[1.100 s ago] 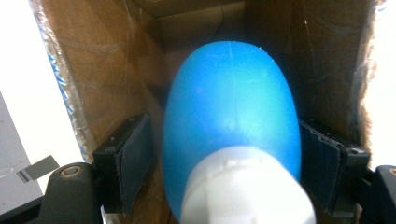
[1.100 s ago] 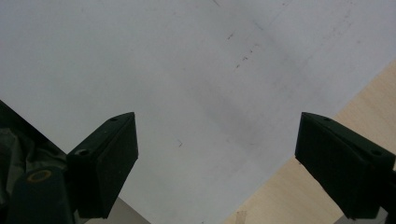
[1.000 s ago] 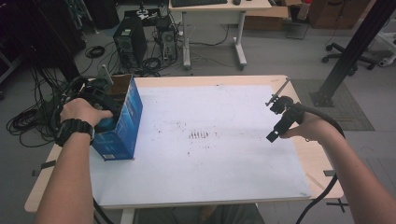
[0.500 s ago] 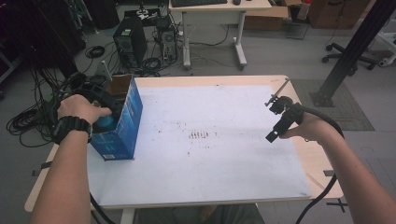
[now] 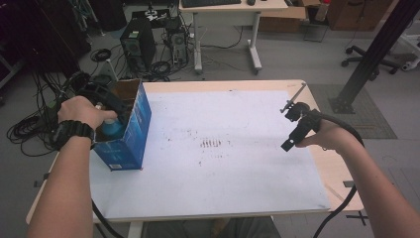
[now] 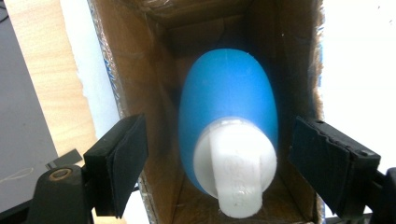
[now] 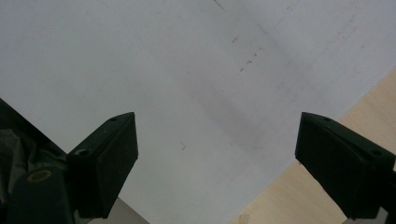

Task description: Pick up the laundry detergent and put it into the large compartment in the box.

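An open-topped blue cardboard box (image 5: 130,141) stands at the table's left edge. Inside it lies a blue bottle (image 6: 229,98) with a white cap (image 6: 233,172); a patch of that bottle (image 5: 112,130) shows at the box's mouth in the high view. My left gripper (image 5: 106,106) hovers over the box's opening. In the left gripper view, my left gripper (image 6: 219,130) has one jaw on each side of the bottle without touching it; its jaws have just been opening. My right gripper (image 5: 293,130) hangs open over the white sheet (image 7: 187,70) near the table's right edge, nothing between its jaws.
A white sheet (image 5: 223,163) covers most of the wooden table (image 5: 341,183). A small metal clamp (image 5: 293,98) sits at the table's far right edge. Computer towers (image 5: 138,47), cables and another desk (image 5: 228,10) stand on the floor beyond.
My left hand has shifted slightly at the box's mouth. The right hand and the box have stayed where they were.
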`<state>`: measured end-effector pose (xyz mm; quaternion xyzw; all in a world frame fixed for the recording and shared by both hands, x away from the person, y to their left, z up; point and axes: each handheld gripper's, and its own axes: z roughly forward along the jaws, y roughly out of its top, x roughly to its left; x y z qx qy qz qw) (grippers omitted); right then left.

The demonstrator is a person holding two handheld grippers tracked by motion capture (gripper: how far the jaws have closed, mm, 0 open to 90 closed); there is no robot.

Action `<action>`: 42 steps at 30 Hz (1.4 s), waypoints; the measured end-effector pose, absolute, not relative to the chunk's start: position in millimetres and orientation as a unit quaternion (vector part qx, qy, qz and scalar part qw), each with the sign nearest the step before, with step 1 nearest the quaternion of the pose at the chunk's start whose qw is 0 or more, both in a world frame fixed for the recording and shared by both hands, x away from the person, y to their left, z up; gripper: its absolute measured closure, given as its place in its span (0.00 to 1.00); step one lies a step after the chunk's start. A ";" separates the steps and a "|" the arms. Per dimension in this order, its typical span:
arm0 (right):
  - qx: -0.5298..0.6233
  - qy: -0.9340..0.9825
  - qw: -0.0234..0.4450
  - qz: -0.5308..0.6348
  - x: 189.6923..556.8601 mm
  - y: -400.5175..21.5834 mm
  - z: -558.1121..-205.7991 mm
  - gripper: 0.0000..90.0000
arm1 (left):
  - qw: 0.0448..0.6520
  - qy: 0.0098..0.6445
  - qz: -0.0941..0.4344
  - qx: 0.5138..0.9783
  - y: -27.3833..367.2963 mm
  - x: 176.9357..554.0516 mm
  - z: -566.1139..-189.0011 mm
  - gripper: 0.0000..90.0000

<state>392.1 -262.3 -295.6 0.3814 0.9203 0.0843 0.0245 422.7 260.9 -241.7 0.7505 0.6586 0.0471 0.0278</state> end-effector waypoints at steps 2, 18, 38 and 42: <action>0.383 0.920 0.025 0.084 392.1 -262.7 -295.2 0.14 | 0.030 0.659 0.049 0.750 262.1 422.1 -238.1 0.22; 0.382 0.920 0.024 0.085 391.7 -259.5 -296.1 0.14 | 0.035 0.655 0.055 0.752 263.2 418.7 -227.4 0.21; 0.381 0.920 0.023 0.086 391.8 -259.2 -295.8 0.14 | 0.045 0.644 0.071 0.760 254.5 417.7 -205.1 0.14; 0.382 0.920 0.023 0.085 391.9 -259.3 -295.7 0.14 | 0.047 0.639 0.074 0.764 251.7 417.3 -200.7 0.12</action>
